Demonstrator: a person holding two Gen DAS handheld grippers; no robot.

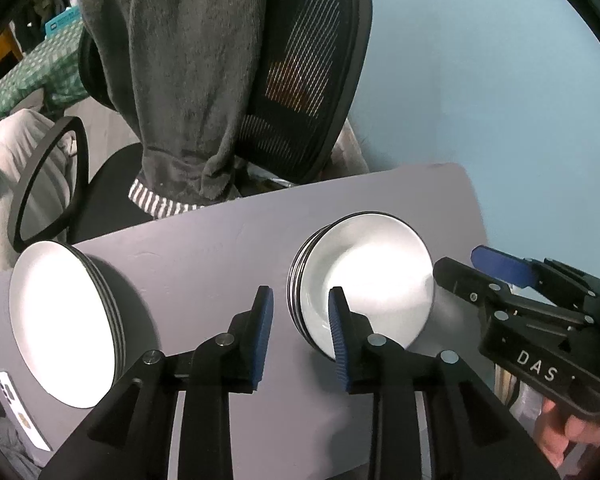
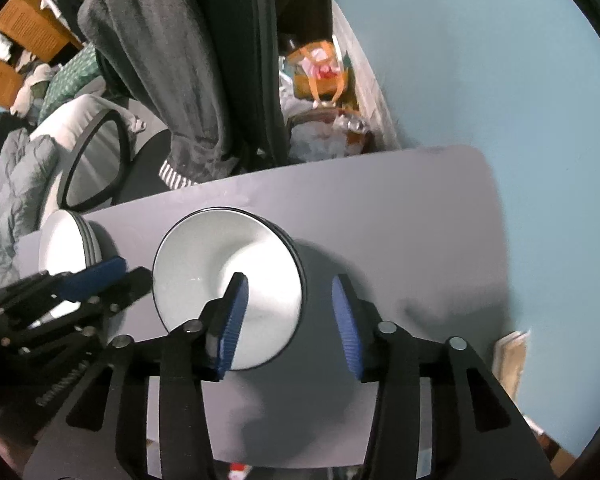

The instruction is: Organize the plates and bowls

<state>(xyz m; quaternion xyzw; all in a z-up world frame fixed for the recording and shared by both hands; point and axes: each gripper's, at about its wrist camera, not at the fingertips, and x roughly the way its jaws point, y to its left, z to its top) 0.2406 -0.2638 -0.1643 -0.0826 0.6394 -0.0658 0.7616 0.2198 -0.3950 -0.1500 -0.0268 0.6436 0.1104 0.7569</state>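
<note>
A stack of white bowls [image 1: 364, 276] with dark rims sat near the middle of a grey table [image 1: 204, 264], and a stack of white plates [image 1: 64, 328] lay well apart from it toward the table's left end. Above the bowls, the left gripper [image 1: 300, 304] pointed steeply down with its blue-padded fingers parted and nothing between them, its right finger overlapping the stack's left rim in the left wrist view. The right gripper [image 2: 286, 296] hung over the same stack's right side, its fingers wider apart and also empty; the right wrist view showed one pad in front of the top bowl and the other over bare table. A hand [image 1: 564, 432] held the right gripper's body. Behind the table stood a black mesh office chair [image 1: 312, 80] draped with a dark grey garment [image 1: 188, 80], against a pale blue wall [image 1: 480, 60]. A white phone [image 1: 16, 408] lay at the table's left edge.
</note>
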